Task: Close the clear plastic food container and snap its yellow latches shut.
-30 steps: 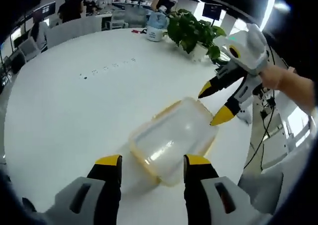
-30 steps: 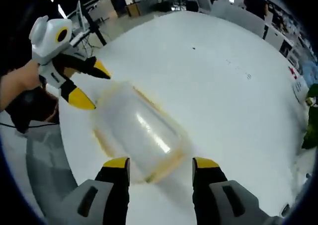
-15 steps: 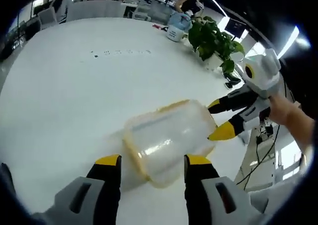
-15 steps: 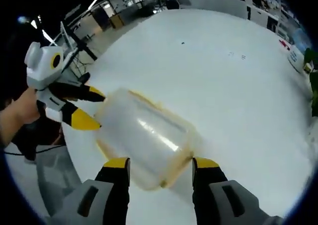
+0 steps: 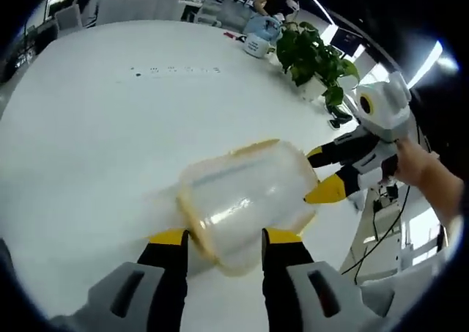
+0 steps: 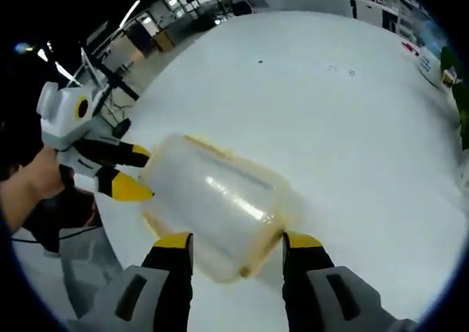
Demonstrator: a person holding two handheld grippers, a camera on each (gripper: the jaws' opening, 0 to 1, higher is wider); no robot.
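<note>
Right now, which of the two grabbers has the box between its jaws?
The left gripper: the container sits between its yellow tips. The right gripper, held by a hand, only pokes at the far end of it.

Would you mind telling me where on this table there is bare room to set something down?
The white table lies bare between the container and the potted plant. It is crowded around the container, with the left gripper and right gripper at its ends.
</note>
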